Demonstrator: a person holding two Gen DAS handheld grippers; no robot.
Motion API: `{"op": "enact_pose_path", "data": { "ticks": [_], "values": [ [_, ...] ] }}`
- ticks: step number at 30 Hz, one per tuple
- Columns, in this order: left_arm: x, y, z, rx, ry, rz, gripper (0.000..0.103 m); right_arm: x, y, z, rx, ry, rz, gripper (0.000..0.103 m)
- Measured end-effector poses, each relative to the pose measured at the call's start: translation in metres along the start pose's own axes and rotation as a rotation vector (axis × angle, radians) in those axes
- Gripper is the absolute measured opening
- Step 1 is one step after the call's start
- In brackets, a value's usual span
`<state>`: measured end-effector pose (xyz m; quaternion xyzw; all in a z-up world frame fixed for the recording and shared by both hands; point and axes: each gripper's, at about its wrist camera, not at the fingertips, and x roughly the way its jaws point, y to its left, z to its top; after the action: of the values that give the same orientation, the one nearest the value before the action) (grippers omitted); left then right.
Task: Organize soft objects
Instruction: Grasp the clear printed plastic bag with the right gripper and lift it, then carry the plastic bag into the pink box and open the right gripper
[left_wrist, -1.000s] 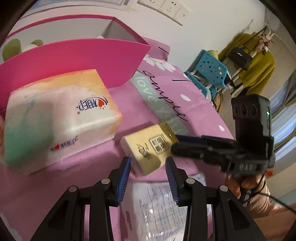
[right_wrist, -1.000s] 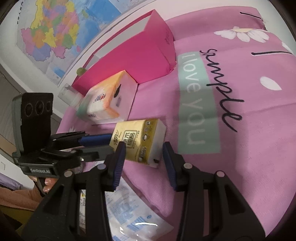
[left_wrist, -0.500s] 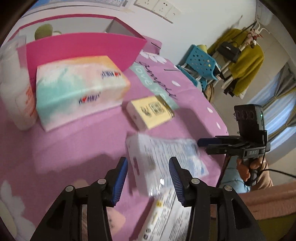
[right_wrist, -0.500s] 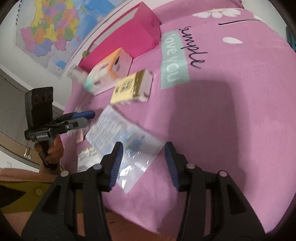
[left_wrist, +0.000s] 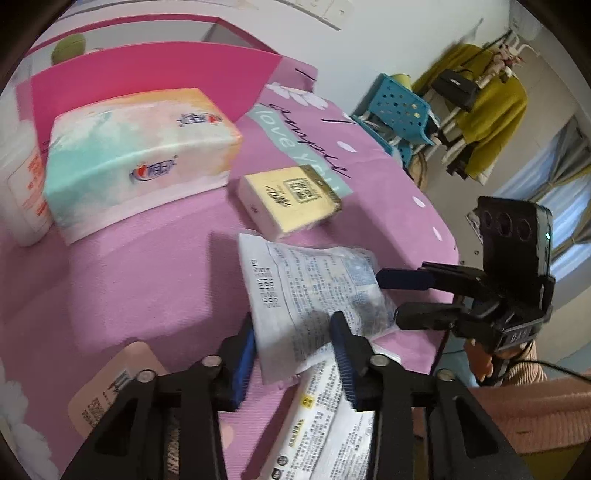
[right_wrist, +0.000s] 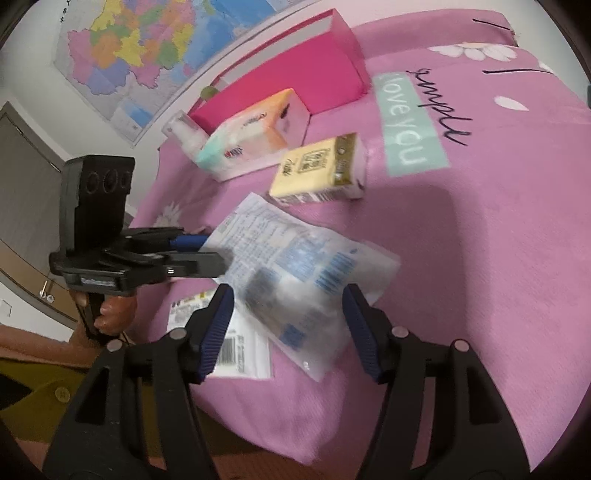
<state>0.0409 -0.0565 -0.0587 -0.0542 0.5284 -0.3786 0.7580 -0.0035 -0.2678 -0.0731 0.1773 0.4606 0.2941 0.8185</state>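
A clear plastic pack with blue print (left_wrist: 314, 288) (right_wrist: 295, 269) lies near the front edge of the pink bed cover. My left gripper (left_wrist: 295, 347) is open, its fingers on either side of the pack's near end. My right gripper (right_wrist: 288, 328) is open, straddling the pack's other end. A yellow tissue pack (left_wrist: 291, 199) (right_wrist: 317, 170) lies behind it. A pastel tissue pack (left_wrist: 136, 155) (right_wrist: 251, 136) lies in front of the open pink box (left_wrist: 147, 70) (right_wrist: 295, 74).
A white bottle (left_wrist: 22, 181) (right_wrist: 184, 133) stands left of the pastel pack. A flat printed pouch (left_wrist: 325, 428) (right_wrist: 225, 339) lies under the clear pack at the bed edge. A peach pouch (left_wrist: 110, 384) lies at the front left. A blue chair (left_wrist: 402, 110) stands beyond the bed.
Both grippers pulled back from the yellow tissue pack and came down around the clear plastic pack, one at each end. The right gripper's jaws have opened wider.
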Motion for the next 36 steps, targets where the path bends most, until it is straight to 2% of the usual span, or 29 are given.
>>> {"op": "enact_pose_path", "data": {
  "ticks": [2, 7, 11, 14, 15, 17, 24, 25, 26, 28, 32, 36],
  "values": [
    [-0.003, 0.003, -0.001, -0.012, -0.016, -0.010, 0.032, 0.005, 0.001, 0.002, -0.003, -0.002, -0.029, 0.049],
    [-0.012, 0.000, -0.002, 0.031, -0.057, -0.013, 0.028, -0.001, -0.008, 0.011, 0.033, -0.022, -0.067, 0.045],
    [-0.016, -0.002, -0.006, 0.082, -0.068, -0.023, 0.025, -0.009, -0.032, 0.014, 0.141, -0.052, -0.125, 0.047],
    [-0.018, 0.001, -0.009, 0.109, -0.071, -0.035, 0.024, -0.013, -0.039, 0.012, 0.203, -0.077, -0.096, 0.049],
    [-0.018, 0.001, -0.010, 0.118, -0.068, -0.034, 0.024, -0.012, -0.036, 0.012, 0.197, -0.083, -0.099, 0.051],
    [-0.018, 0.003, -0.012, 0.135, -0.057, -0.043, 0.024, -0.008, -0.026, 0.012, 0.164, -0.088, -0.104, 0.062],
    [-0.011, 0.010, -0.011, 0.132, 0.016, -0.077, 0.024, 0.006, -0.011, 0.009, 0.172, -0.093, -0.044, 0.063],
    [-0.011, 0.011, -0.011, 0.122, 0.028, -0.082, 0.024, 0.006, -0.009, 0.008, 0.176, -0.099, -0.044, 0.061],
    [-0.011, 0.011, -0.009, 0.122, 0.035, -0.076, 0.024, 0.007, -0.009, 0.008, 0.183, -0.102, -0.047, 0.053],
    [-0.013, 0.011, -0.006, 0.120, 0.037, -0.071, 0.024, 0.005, -0.009, 0.006, 0.207, -0.113, -0.038, 0.044],
    [-0.021, 0.006, -0.002, 0.138, -0.005, -0.050, 0.024, -0.004, 0.006, 0.008, 0.153, -0.156, -0.069, 0.039],
    [-0.045, 0.005, 0.007, 0.130, -0.089, -0.015, 0.025, -0.012, 0.026, 0.031, 0.061, -0.170, -0.079, 0.032]
  ]
}}
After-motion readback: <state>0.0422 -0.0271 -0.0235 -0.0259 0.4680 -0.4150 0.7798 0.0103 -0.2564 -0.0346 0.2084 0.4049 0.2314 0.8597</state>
